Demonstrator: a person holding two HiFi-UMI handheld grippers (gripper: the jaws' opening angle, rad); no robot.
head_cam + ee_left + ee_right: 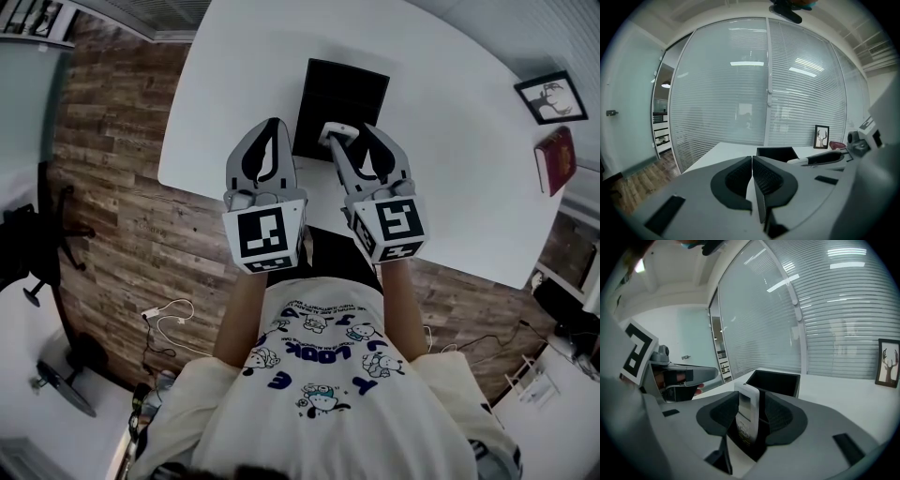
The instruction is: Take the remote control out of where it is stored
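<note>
My right gripper (356, 145) has the remote control (747, 411) standing on edge between its jaws, the white end pointing away from me. Its face lies against my left pad (723, 416). On the other side a thin dark gap separates it from the right pad, so the jaws stand apart around it and do not clamp it. I cannot tell whether its lower end rests on anything.

My left gripper (752, 161) is empty. Its two ribbed pads (739, 178) meet edge to edge, with nothing between them. It hangs just to the left of the right gripper, at about the same height.

The remote control is out of the black box (342, 89). The box sits open just beyond my right jaws, and its hollow shows dark and bare. From above, the white tip of the remote reaches to the box's near rim.

The box sits on a white table (450, 150), and both grippers are over its near edge. Far off to the right, a framed picture of a deer (551, 96) stands at the table's edge with a red book (555, 159) near it. Beyond the table's far side runs a glass wall with blinds (740, 93). A wooden floor (122, 197) spreads to the left.
</note>
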